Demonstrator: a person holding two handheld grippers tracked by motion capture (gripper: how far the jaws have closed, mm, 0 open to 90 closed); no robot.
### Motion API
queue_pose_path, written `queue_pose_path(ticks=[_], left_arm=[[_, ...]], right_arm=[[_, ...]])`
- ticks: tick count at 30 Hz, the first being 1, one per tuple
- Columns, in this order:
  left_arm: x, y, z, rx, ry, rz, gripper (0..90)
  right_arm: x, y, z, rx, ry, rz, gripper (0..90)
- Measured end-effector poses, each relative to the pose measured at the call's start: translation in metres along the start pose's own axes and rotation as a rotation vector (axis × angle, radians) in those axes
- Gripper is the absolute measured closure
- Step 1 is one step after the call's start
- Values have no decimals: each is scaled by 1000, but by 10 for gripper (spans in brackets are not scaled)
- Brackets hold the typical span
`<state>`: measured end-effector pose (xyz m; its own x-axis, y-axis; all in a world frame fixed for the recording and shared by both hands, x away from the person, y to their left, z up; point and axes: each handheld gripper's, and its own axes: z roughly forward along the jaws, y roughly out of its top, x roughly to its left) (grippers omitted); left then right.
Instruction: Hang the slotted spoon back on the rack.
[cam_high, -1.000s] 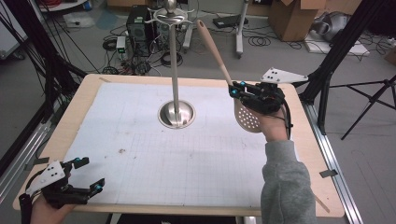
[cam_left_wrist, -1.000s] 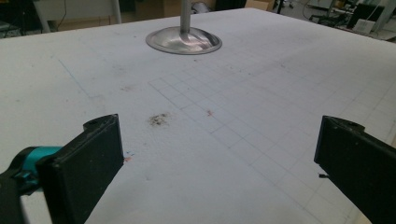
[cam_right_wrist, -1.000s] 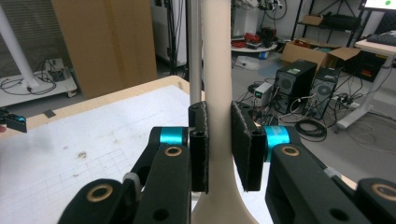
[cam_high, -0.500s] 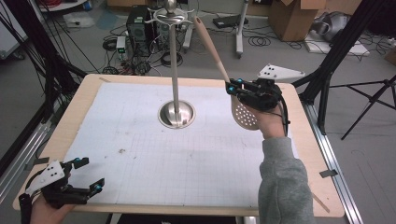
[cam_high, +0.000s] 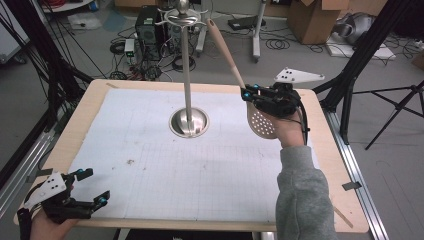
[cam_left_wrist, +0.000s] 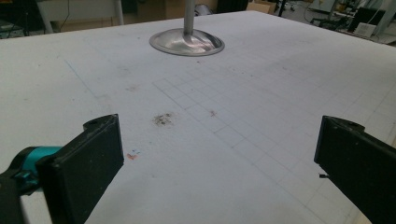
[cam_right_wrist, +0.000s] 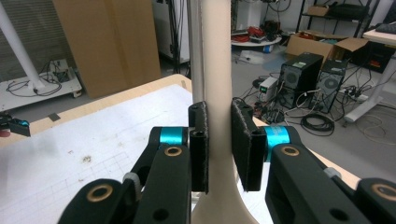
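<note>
Fingers (cam_right_wrist: 198, 144) of the right gripper (cam_high: 248, 96) clamp a slotted spoon's (cam_high: 262, 121) handle, tilted toward the stand (cam_high: 188, 75); left gripper (cam_high: 95, 187) rests wide open, empty.

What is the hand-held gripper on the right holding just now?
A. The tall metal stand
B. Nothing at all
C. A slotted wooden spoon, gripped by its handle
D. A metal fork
C: the right hand-held gripper has its jaws closed on the handle of the slotted wooden spoon, whose holed bowl hangs below the hand in the high view, beside the metal stand.
</note>
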<state>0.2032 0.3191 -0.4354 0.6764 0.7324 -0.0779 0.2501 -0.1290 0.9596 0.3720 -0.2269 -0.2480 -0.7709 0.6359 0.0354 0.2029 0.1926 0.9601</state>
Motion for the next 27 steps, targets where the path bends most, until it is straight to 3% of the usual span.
queue_pose_path(ticks=[27], left_arm=[[0, 1, -1, -4, -7, 2, 17]], right_arm=[[5, -1, 16, 20, 18, 14, 780]])
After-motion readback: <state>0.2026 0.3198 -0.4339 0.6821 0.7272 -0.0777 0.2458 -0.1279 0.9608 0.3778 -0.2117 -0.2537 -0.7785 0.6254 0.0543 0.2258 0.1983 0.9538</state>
